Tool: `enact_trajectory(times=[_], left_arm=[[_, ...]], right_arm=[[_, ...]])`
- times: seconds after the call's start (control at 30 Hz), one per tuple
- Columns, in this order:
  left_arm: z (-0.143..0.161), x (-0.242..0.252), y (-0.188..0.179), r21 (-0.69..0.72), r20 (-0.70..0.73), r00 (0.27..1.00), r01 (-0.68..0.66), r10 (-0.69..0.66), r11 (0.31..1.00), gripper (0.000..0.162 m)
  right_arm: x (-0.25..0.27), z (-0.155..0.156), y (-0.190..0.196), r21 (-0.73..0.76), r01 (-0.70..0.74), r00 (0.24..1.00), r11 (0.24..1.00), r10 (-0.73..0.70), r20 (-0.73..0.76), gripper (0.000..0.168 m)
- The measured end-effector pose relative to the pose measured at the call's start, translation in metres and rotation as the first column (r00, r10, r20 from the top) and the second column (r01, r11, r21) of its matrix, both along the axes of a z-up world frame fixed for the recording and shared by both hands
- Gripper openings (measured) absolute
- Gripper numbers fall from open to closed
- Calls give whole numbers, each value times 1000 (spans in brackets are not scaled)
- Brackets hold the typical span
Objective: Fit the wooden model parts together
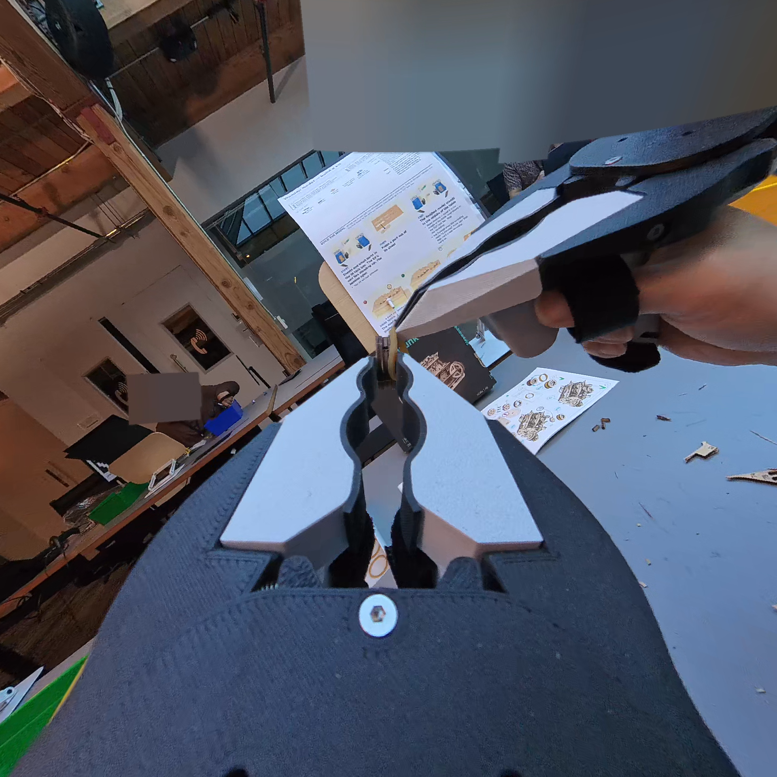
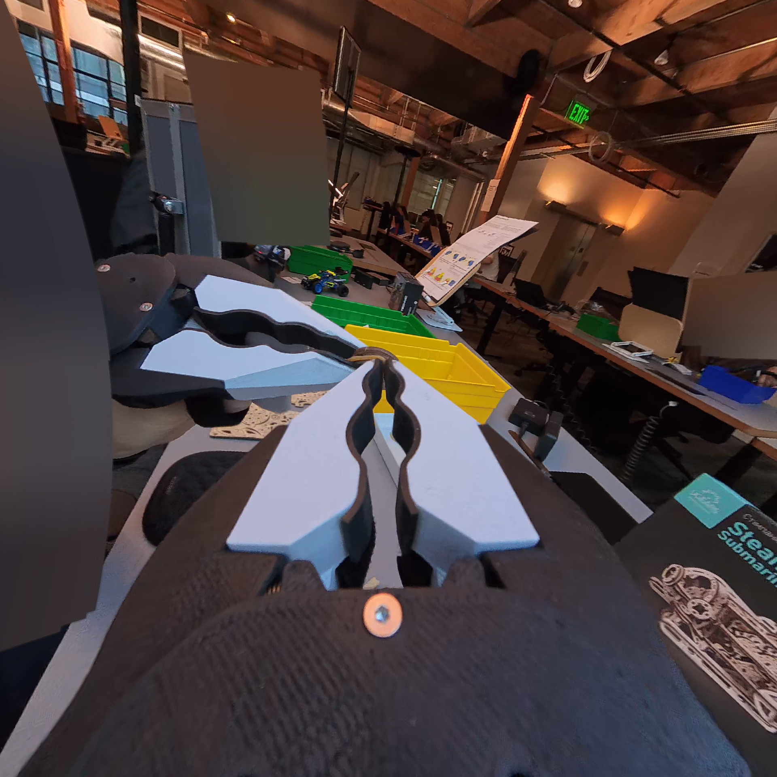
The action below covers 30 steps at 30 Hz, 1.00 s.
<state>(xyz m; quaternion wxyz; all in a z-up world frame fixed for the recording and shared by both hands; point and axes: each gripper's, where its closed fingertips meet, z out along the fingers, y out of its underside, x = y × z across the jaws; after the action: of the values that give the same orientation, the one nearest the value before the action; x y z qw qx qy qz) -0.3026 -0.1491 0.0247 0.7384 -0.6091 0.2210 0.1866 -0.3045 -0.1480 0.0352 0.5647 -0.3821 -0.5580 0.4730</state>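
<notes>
Pinching a small dark wooden part (image 1: 381,357) at its very tips, the left gripper (image 1: 384,365) is nearly closed, only the part's thickness between the fingers. Part sticks up past the tips, at 12 o'clock from the gripper body in the left wrist view.

Right gripper (image 1: 397,332) comes in from 2 o'clock in that view, tips meeting the left's. It's clamped on a thin pale wooden ring piece (image 1: 392,355), which sits flush beside the dark part, touching it. Can't tell if the two are actually seated together. A hand (image 1: 656,302) wraps the right gripper's handle, black strap over the fingers.

Grey worktop (image 1: 693,525) at 3 o'clock: open instruction booklet (image 1: 546,403), loose wood offcuts (image 1: 701,452) and splinters. Dark kit box (image 1: 452,370) stands behind the tips. Printed sheet (image 1: 378,235) propped up at 12 o'clock.

Right wrist view, left to right: left gripper (image 2: 357,357) at 10 o'clock, its tips against the right gripper (image 2: 380,363) tips at centre, both pinched down, wooden bits only a sliver there. Laser-cut wooden sheet (image 2: 260,420) lies flat under the left gripper. Green bin (image 2: 370,315) and yellow bin (image 2: 441,370) behind the tips, small black device (image 2: 534,416) at 3 o'clock, kit box (image 2: 714,588) at 4 o'clock.
</notes>
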Motion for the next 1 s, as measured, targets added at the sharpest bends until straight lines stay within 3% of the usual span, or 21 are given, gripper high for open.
enact_trajectory(times=[0.47, 0.73, 1.0], left_arm=[[-5, 1, 6, -9, -18, 1000, -16, 16, 1000, 6], [3, 5, -2, 28, 153, 981, 116, -119, 993, 7], [7, 4, -8, 81, 276, 938, 192, -207, 978, 7]], right_arm=[[-2, -2, 11, 64, 116, 993, 991, -118, 17, 0], [1, 2, 10, 137, 160, 986, 978, -164, 17, 0], [-2, -2, 7, 58, 118, 987, 991, -124, 104, 0]])
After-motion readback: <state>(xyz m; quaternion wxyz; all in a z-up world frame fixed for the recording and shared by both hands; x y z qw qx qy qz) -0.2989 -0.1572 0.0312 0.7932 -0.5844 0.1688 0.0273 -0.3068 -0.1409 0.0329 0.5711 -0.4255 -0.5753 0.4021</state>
